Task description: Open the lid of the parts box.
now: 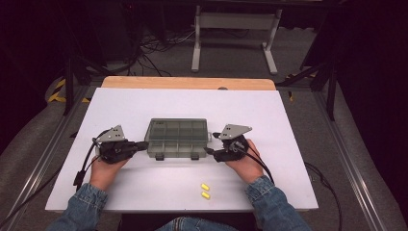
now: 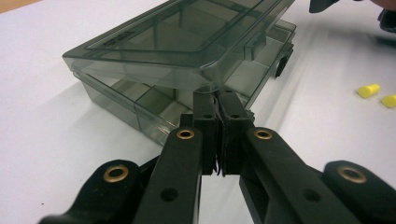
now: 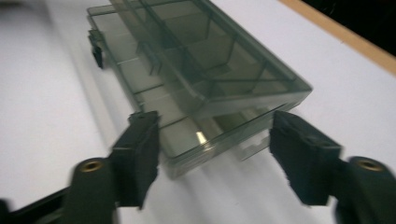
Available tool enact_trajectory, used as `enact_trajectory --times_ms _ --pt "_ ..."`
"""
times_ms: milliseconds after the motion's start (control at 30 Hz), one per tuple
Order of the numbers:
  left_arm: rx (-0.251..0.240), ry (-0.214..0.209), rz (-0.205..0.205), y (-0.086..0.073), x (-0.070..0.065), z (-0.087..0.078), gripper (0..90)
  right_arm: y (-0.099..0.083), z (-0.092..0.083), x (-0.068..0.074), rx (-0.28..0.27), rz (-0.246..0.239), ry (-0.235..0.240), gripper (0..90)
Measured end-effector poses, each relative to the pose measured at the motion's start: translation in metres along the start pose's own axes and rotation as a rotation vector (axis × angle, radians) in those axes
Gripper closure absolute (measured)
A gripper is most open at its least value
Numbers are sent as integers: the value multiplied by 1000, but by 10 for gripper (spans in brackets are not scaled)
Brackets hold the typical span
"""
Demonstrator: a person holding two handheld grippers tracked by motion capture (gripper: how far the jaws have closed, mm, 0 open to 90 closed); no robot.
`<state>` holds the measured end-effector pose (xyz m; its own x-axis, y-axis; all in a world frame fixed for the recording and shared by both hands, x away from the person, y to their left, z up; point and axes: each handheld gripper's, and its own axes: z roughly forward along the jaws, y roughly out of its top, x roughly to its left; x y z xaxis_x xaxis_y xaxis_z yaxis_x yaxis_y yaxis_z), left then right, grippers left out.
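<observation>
A smoky translucent compartment box (image 1: 178, 137) lies in the middle of the white table (image 1: 144, 103). Its lid (image 2: 187, 42) stands slightly ajar above the base. My left gripper (image 1: 144, 144) is at the box's left front corner, jaws shut. In the left gripper view its tips (image 2: 217, 95) sit against the base just under the lid's rim. My right gripper (image 1: 209, 150) is at the box's right front corner. It is open, and in the right gripper view (image 3: 215, 123) its fingers (image 3: 140, 140) stand either side of the box's corner (image 3: 233, 116) without pressing on it.
Two small yellow plugs (image 1: 205, 186) (image 1: 205, 195) lie near the table's front edge, right of centre, also seen in the left gripper view (image 2: 368, 90). A wooden strip (image 1: 187, 83) runs along the table's far edge. Cables trail from both grippers toward the person.
</observation>
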<state>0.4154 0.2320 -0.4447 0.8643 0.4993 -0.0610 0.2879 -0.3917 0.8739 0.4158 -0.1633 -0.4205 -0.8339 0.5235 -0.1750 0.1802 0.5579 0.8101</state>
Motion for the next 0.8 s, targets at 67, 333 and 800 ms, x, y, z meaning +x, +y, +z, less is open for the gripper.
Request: enact_trajectory --times_ms 67,333,800 --pt "-1 0 -1 0 0 0 870 5 3 -1 12 -29 -8 260" --pt "-5 0 5 0 0 -1 870 19 16 -5 48 -74 19 191" --pt "-10 -2 6 1 -1 -1 865 27 28 -11 73 -117 4 195"
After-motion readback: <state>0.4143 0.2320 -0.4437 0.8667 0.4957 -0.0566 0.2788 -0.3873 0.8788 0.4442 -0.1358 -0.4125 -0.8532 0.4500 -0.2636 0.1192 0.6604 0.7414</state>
